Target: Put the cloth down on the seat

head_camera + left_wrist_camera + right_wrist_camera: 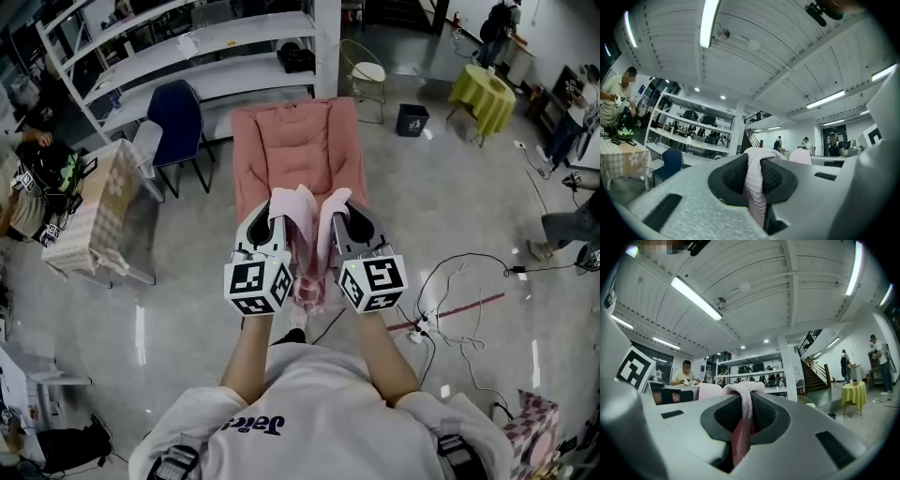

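A: Cloth (pixel 306 246), where is it?
B: Hanging between both grippers, with the pink seat (pixel 295 141) at twelve o'clock.
A: Jaws?
B: Clamped: left gripper (pixel 274 210) and right gripper (pixel 339 210) each pinch a cloth edge.

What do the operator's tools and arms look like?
Left tool and right tool: pale grey shells, black textured pads, each carrying a black-and-white marker cube. The person wears a white short-sleeved T-shirt with dark lettering.
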The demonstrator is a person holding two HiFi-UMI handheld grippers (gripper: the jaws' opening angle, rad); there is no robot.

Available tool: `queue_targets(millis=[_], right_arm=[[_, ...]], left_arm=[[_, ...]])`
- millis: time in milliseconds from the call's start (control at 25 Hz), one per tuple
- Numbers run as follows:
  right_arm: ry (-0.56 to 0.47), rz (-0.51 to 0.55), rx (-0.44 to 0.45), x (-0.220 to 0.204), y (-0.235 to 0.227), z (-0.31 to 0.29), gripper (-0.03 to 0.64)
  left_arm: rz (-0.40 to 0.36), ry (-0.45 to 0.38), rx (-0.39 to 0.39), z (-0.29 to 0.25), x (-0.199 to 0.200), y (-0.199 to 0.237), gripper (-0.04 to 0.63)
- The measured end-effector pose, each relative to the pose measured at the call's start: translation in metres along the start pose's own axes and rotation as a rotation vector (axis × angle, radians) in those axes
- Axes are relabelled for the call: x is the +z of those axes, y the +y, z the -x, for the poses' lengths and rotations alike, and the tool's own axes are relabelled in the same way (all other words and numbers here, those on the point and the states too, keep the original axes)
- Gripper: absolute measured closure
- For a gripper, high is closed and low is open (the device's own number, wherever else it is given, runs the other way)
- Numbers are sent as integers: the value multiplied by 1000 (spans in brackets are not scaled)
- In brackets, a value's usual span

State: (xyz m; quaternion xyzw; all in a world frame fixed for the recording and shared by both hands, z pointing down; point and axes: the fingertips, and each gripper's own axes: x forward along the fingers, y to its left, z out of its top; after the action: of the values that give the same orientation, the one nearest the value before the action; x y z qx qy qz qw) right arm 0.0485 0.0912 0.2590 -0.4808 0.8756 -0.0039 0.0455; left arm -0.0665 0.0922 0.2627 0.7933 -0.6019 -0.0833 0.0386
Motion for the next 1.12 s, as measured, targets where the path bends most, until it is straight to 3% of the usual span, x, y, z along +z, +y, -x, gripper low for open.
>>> queue_targets(millis=[560, 960, 1120], right_arm=[[-6, 60, -74, -11, -55, -194, 581], [-29, 70, -93, 0, -116, -283, 581], [-63, 51, -58, 13, -132, -315, 581]], left_arm=[[-23, 24, -118, -169, 4, 111, 563], [-16, 11, -111, -272, 13, 160, 563], [-34, -8, -110, -306, 25, 170, 563]])
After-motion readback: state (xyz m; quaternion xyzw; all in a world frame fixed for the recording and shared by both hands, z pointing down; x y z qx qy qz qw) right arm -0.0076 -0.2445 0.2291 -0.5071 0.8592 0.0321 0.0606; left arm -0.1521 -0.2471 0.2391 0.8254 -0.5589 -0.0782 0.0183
